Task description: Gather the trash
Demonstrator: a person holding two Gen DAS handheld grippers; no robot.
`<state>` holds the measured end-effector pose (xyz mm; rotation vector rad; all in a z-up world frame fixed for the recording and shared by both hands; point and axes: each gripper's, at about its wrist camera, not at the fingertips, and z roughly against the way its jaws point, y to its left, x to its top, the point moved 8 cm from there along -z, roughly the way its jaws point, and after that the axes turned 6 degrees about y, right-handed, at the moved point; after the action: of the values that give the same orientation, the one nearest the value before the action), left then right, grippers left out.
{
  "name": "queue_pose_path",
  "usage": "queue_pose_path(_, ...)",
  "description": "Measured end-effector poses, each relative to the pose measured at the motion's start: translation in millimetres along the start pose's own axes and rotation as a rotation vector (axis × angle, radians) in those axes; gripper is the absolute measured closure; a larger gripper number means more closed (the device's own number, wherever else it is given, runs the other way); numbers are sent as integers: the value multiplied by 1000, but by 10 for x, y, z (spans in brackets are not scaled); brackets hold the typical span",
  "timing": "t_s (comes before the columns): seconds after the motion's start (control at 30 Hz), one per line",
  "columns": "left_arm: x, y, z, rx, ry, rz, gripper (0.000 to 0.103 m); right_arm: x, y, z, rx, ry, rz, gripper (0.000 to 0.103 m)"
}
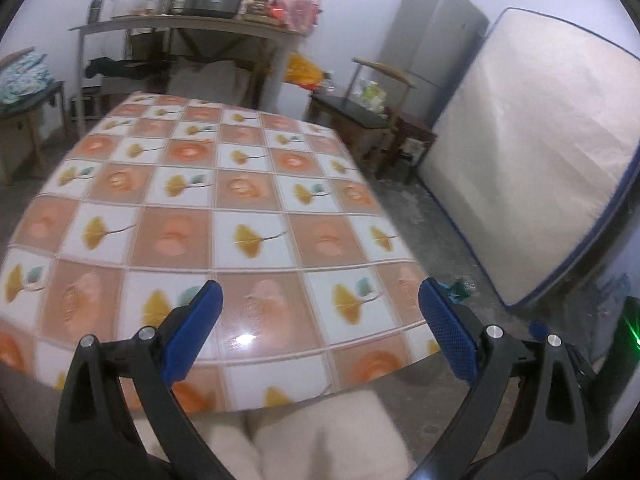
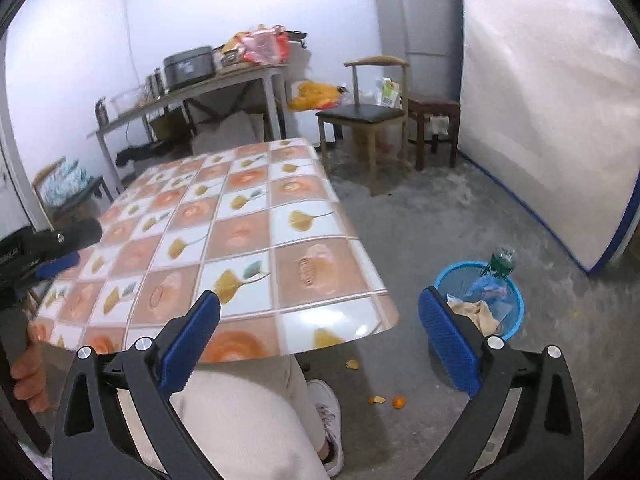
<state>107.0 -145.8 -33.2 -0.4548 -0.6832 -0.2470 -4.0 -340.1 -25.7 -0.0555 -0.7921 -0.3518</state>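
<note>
A: What takes up most of the room?

B: A pale mattress (image 2: 548, 120) with blue piping leans against the right wall, with a grey fridge (image 2: 424, 20) behind it. Next in size is the table (image 1: 224, 216), under a glossy cloth of orange and white squares; its top is bare

A: And beyond the table?

B: A long side table (image 1: 180, 24) by the far wall carries a dark cooker, a glass bowl and bags. A wooden chair (image 2: 366, 114) with a black seat and a small dark stool (image 2: 434, 104) stand near the fridge

A: Where is the trash?

B: A blue bin (image 2: 514, 308) sits on the concrete floor to the right of the table. It holds a green bottle (image 2: 500, 260) sticking up at the rim, blue plastic and a tan wad. Orange peel scraps (image 2: 386, 400) lie on the floor near the person's white shoe (image 2: 330, 420), apart from the bin

A: And the claws?

B: The left gripper (image 1: 320, 328) hangs over the table's near edge, jaws spread wide, nothing between them. The right gripper (image 2: 320, 336) is spread just as wide and empty, above the table's near corner, with the bin just past its right finger
</note>
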Motion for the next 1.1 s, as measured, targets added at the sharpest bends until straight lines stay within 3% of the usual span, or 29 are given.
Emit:
queue_pose_path(0.3, -127, 295, 134, 165, 35, -70, 9, -4, 396, 158, -86, -43, 46, 6)
queue_pose_path(0.47, -72, 358, 263, 198, -24, -104, 9, 18, 393, 202, -204, -88, 57, 6)
queue_pose_path(0.63, -10, 404, 338, 223, -68, -119, 9, 13, 285, 201, -230, -84, 19, 7)
queue_pose_path(0.73, 32, 444, 353, 235, -77, -89, 9, 25, 225, 236, -238, -117, 1, 7)
queue_pose_path(0.97, 48, 578, 421, 224, -119, 95, 9, 65, 113, 325, -316, -158, 4, 7)
queue_pose_path(1.1, 23, 550, 445, 281, -127, 78, 9, 71, 29, 352, -324, -141, -12, 7)
